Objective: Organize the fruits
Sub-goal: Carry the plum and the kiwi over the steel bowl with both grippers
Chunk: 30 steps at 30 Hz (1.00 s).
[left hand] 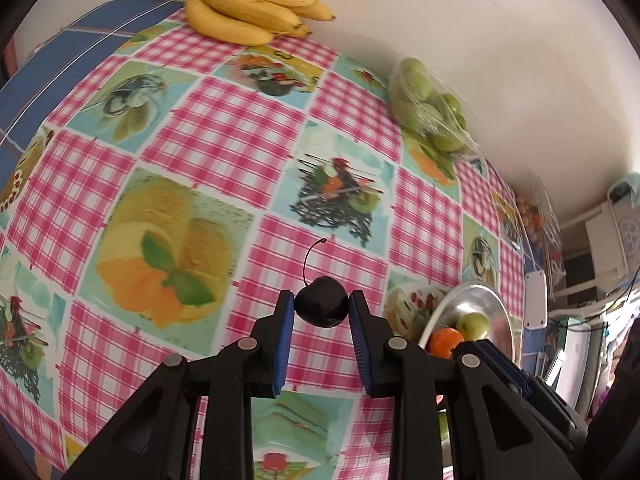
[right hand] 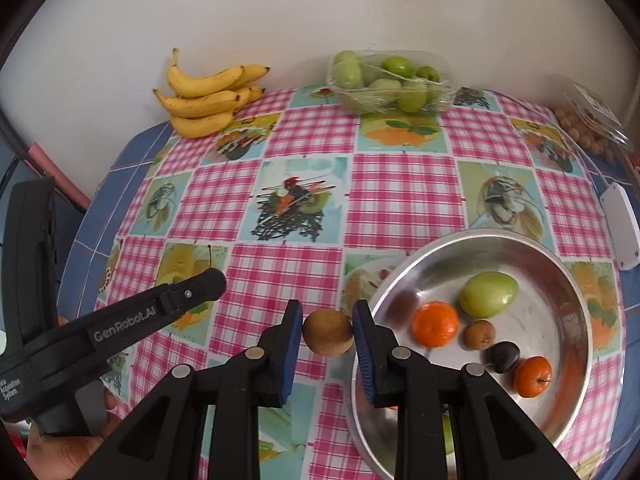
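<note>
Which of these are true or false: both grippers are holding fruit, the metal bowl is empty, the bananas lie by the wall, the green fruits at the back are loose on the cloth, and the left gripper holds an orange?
1. Both grippers hold fruit. True: the left gripper clamps a dark cherry, the right gripper a small brown fruit.
2. The metal bowl is empty. False: it holds a green fruit, two oranges, a brown fruit and a dark one.
3. The bananas lie by the wall. True.
4. The green fruits at the back are loose on the cloth. False: they sit in a clear wrapped tray.
5. The left gripper holds an orange. False: it holds the cherry.
</note>
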Available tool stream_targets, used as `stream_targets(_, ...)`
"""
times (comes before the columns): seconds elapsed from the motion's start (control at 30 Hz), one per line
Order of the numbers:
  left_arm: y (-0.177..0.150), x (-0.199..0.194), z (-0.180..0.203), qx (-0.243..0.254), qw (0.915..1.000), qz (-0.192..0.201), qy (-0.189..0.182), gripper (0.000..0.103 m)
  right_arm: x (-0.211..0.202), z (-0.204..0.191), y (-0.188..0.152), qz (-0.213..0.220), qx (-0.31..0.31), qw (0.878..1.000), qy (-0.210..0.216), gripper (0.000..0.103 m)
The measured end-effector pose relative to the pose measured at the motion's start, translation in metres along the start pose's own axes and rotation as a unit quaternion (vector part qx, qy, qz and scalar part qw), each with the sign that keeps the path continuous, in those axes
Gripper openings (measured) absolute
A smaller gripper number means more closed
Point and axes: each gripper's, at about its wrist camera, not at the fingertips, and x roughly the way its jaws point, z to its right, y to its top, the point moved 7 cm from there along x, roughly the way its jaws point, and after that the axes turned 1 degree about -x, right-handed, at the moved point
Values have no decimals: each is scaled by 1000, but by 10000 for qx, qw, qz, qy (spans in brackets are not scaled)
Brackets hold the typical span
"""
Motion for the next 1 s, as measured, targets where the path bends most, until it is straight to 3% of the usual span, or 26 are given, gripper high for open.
stream_targets(0.53,-27,17,61,786,9967,-195,-19,29,-8,96,-10,-75,1081,9936,-326,28)
stream_targets(1.0,-59,30,117,1591,9856,-479,-310,29,-6,151,-26,-220,1595,9836,-816,28)
